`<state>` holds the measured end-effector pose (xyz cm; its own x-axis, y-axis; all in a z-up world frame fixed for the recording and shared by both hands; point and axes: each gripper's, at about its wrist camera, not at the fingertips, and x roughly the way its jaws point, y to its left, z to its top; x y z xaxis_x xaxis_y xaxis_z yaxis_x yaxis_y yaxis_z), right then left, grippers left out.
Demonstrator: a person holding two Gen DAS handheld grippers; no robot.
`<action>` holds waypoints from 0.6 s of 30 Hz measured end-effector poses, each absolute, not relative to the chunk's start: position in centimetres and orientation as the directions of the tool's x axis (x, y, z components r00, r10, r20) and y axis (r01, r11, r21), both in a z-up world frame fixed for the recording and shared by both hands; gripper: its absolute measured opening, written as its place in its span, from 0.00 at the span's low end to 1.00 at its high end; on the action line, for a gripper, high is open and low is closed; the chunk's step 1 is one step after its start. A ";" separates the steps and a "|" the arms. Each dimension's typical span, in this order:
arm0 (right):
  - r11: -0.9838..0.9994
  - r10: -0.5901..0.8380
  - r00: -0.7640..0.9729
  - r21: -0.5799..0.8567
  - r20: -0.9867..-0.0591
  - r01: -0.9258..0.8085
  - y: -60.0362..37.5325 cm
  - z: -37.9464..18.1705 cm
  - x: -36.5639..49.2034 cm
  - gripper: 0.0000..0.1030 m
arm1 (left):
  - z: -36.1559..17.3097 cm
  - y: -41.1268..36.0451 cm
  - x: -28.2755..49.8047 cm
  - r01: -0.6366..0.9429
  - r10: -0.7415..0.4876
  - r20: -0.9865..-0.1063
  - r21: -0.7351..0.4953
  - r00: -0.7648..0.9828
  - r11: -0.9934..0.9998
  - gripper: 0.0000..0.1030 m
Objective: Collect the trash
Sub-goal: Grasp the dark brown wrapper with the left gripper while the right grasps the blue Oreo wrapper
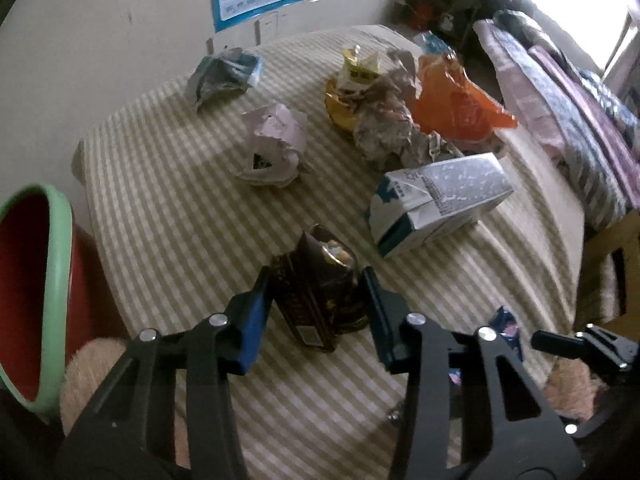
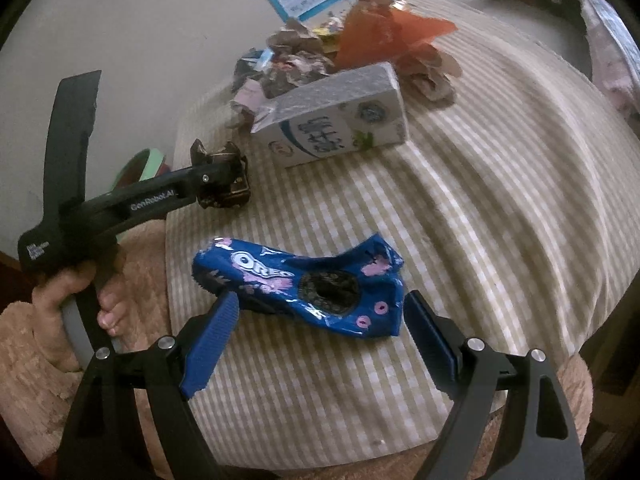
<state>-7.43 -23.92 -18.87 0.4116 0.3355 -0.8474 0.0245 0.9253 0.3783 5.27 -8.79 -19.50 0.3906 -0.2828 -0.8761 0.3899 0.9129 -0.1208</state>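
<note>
My left gripper (image 1: 318,292) has its blue pads on both sides of a dark brown crumpled carton (image 1: 320,296) on the striped tablecloth; the pads touch its sides. The same carton (image 2: 222,184) shows in the right wrist view at the left gripper's tip. My right gripper (image 2: 320,312) is open around a blue Oreo wrapper (image 2: 304,284) lying flat near the table's front edge; the pads stand apart from it. A green-rimmed red bin (image 1: 36,292) sits at the left beside the table.
A white milk carton (image 1: 436,200) lies on its side mid-table. Behind it lie crumpled white paper (image 1: 272,148), brown paper (image 1: 384,120), an orange bag (image 1: 456,100), a yellow wrapper (image 1: 352,80) and a grey-blue wrapper (image 1: 224,76). Bedding (image 1: 572,100) is at the right.
</note>
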 end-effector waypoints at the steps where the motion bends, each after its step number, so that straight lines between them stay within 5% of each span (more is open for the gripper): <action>1: 0.929 0.332 0.414 0.370 -0.848 0.013 -23.7 -18.7 -7.3 0.79 | -19.2 -8.4 5.3 0.381 -0.286 -0.873 -0.128 0.394 0.916 0.41; 10: 0.961 0.276 0.415 0.247 -0.867 -0.125 -20.1 -17.5 -6.1 0.76 | -15.6 -5.6 4.0 0.343 -0.281 -0.829 -0.116 0.484 0.932 0.42; 18: 0.968 0.251 0.353 0.227 -0.901 -0.107 -18.9 -19.4 -5.6 0.26 | -14.2 -5.3 3.7 0.371 -0.310 -0.799 -0.119 0.514 0.921 0.42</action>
<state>-5.60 -18.90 -19.44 0.3529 0.2506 -0.9015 -0.1066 0.9680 0.2274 3.69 -5.33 -14.17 0.5145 -0.3103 -0.7994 0.3710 0.9210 -0.1187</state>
